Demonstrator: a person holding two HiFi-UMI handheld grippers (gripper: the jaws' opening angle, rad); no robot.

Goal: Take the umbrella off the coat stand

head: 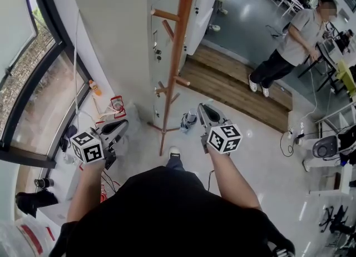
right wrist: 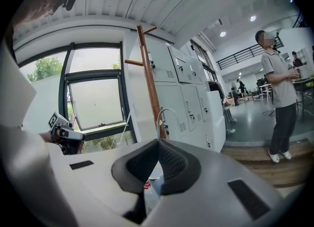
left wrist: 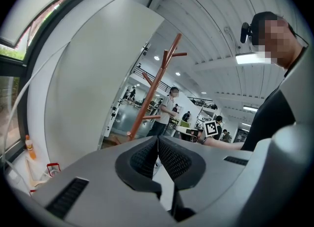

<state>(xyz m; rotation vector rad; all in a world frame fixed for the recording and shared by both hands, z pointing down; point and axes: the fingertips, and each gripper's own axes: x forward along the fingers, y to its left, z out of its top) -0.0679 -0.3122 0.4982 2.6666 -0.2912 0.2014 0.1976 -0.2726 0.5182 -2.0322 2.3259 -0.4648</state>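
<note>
Left gripper: jaws together, nothing in them.
Stand: upright, ahead between both grippers.
Umbrella: hangs low by stand; I judge it light and floppy, best taken by its stiff curved handle.
Right gripper: closed, empty, near umbrella.

White lockers, dark-framed window (daylit)
</note>
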